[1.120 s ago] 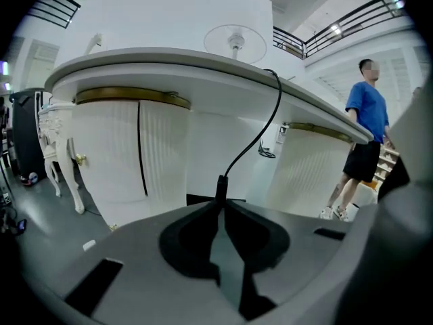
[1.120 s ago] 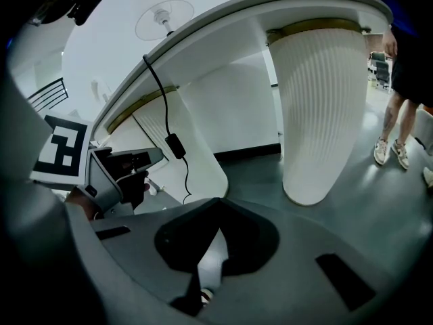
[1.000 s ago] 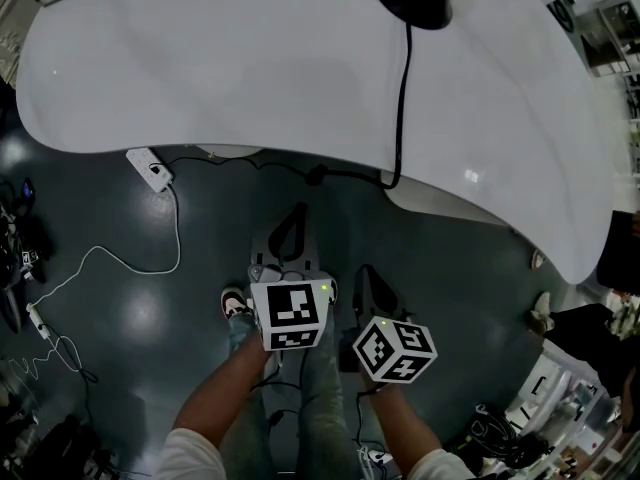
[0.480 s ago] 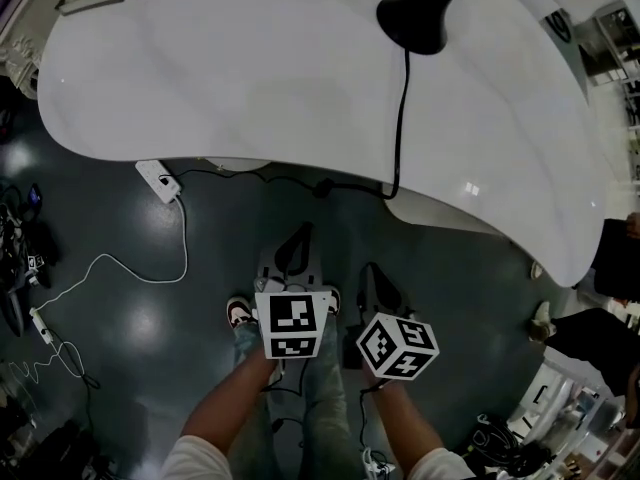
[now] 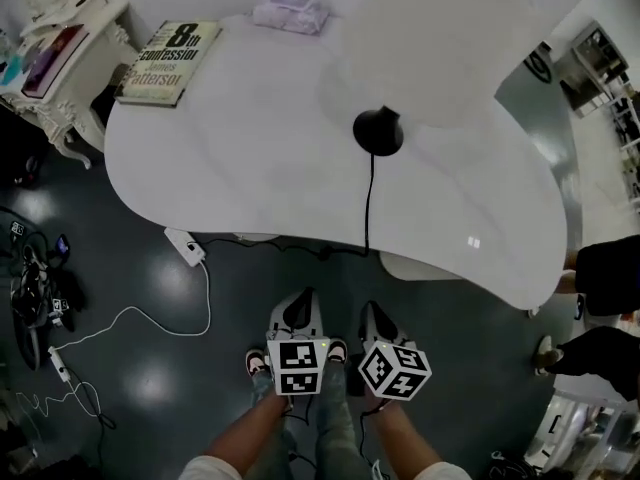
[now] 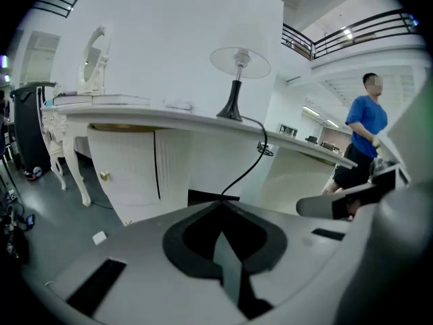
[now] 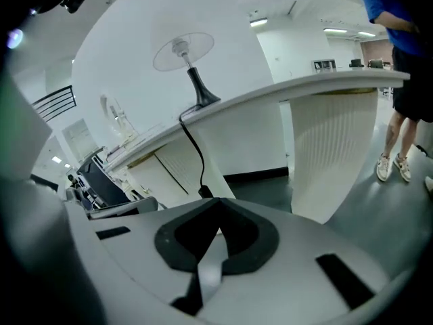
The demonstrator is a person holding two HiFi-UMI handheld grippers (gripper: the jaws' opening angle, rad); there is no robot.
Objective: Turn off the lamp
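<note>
On the white table point(image 5: 250, 158) the lamp point(image 5: 378, 131) is sitting at twelve o'clock; we are holding left gripper point(image 5: 300, 308) and right gripper point(image 5: 372, 313) closed, empty, and should be tracing its cord point(image 5: 369, 203) for a switch

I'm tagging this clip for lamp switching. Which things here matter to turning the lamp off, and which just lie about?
Job: lamp, its cord, left gripper, right gripper (both shut, empty).
Lying about: book, pale purple packet.
</note>
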